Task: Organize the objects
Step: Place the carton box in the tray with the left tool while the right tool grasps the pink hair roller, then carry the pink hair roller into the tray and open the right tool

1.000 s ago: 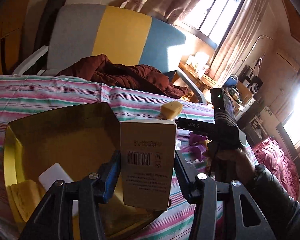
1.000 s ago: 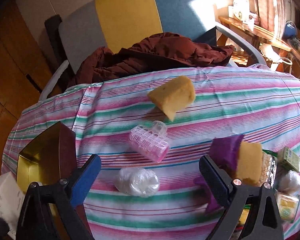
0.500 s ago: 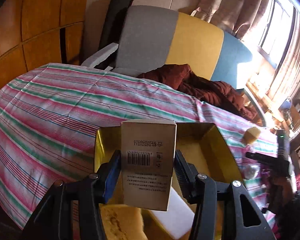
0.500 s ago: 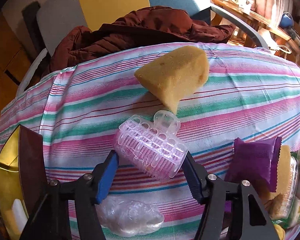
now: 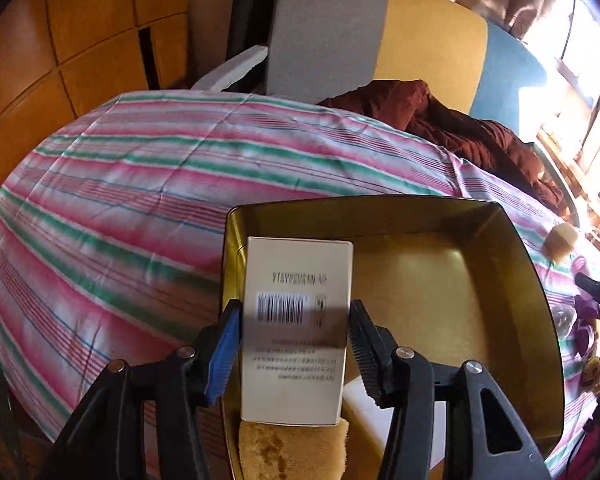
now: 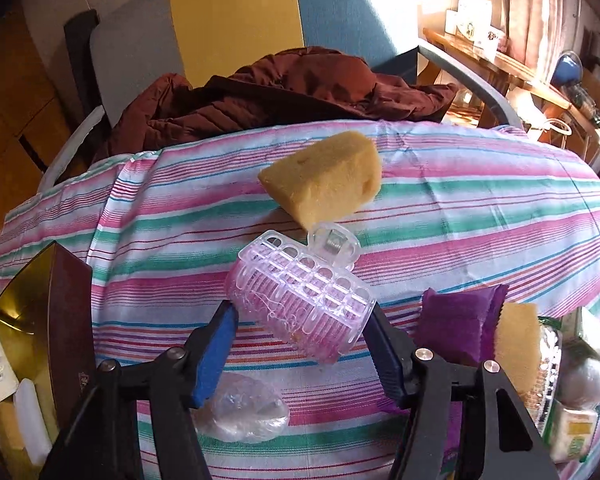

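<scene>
A white carton (image 5: 296, 280) with a barcode stands between the fingers of my left gripper (image 5: 294, 308), over the near left corner of the gold tin (image 5: 500, 240). Its jaws are opening, a thin gap shows at the blue pad, and the carton looks blurred. Below it in the tin lie a yellow sponge (image 5: 292, 452) and a white block (image 5: 364, 408). My right gripper (image 6: 300, 312) is shut on a clear pink hair roller (image 6: 300, 296), gripping its two ends just above the striped cloth.
A yellow sponge wedge (image 6: 324, 180) lies beyond the roller, and a clear plastic wad (image 6: 240, 408) lies under the right gripper. A purple packet (image 6: 456, 328) and several small packs crowd the right. The tin (image 6: 40, 300) stands left. A chair with a brown jacket (image 6: 280, 92) stands behind the table.
The left gripper carried the carton left and down over the tin, then loosened its jaws. The right gripper closed from wide open onto the pink roller and lifted it slightly.
</scene>
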`<move>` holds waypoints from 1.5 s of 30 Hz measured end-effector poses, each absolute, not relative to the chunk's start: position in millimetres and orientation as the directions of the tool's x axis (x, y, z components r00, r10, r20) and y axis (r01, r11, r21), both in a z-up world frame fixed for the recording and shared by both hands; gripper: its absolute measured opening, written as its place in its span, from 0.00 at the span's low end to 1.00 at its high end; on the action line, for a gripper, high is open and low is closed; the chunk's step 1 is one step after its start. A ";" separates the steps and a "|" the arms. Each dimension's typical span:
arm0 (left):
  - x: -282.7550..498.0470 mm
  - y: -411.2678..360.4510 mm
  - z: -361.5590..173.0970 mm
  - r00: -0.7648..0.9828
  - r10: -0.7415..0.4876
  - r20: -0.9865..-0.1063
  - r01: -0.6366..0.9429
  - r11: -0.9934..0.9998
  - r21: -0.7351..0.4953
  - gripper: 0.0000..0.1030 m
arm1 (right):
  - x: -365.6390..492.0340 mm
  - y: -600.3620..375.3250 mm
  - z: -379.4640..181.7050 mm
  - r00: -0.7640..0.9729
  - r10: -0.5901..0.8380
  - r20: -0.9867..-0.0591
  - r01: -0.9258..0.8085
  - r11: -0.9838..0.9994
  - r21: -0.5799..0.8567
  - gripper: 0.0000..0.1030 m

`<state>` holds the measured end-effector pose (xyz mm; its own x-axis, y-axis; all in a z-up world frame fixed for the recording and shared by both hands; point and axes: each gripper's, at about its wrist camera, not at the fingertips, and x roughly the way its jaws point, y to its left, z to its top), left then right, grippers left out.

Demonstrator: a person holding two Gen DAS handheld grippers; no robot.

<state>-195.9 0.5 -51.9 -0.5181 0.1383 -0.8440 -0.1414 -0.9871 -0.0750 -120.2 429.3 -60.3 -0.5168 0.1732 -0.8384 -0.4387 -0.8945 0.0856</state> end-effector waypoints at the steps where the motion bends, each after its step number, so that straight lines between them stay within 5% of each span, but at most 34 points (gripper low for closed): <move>1: -194.9 -1.5 -52.3 -0.516 0.138 -0.846 -0.129 -0.988 -0.082 0.61 | -117.6 426.8 -53.5 -0.531 0.178 -0.828 -0.431 -0.899 0.083 0.62; 3: -190.7 -4.2 -50.4 -0.523 0.140 -0.841 -0.115 -0.989 -0.093 0.69 | -112.8 418.1 -37.1 -0.569 0.173 -0.804 -0.403 -0.911 0.089 0.62; 14: -135.3 -11.9 -15.3 -0.607 0.239 -0.758 -0.159 -0.971 -0.179 0.73 | -131.6 284.6 5.2 -0.649 -0.099 -0.754 -0.031 -0.987 0.156 0.62; 27: -98.4 -28.5 -16.7 -0.608 0.262 -0.750 -0.154 -0.965 -0.213 0.73 | -158.0 245.2 -9.5 -0.616 -0.039 -0.787 -0.038 -0.996 0.079 0.81; 32: -89.6 -29.3 -17.5 -0.613 0.259 -0.746 -0.150 -0.966 -0.212 0.77 | -117.3 237.2 -0.5 -0.677 0.001 -0.736 -0.020 -1.000 0.017 1.00; 39: -72.0 -18.4 -11.4 -0.638 0.251 -0.728 -0.177 -0.968 -0.178 0.79 | -67.0 205.7 14.6 -0.781 0.051 -0.623 0.034 -0.992 -0.123 1.00; 45: -59.8 -10.1 -5.7 -0.657 0.228 -0.719 -0.198 -0.972 -0.127 0.79 | -48.6 202.3 6.8 -0.756 0.032 -0.654 0.042 -0.994 -0.097 1.00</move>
<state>-59.8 -10.1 -5.7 -0.6565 0.2277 -0.7191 -0.1975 -0.9720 -0.1275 -48.6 202.3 6.8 -0.7557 0.0322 -0.6541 0.0420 -0.9944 -0.0975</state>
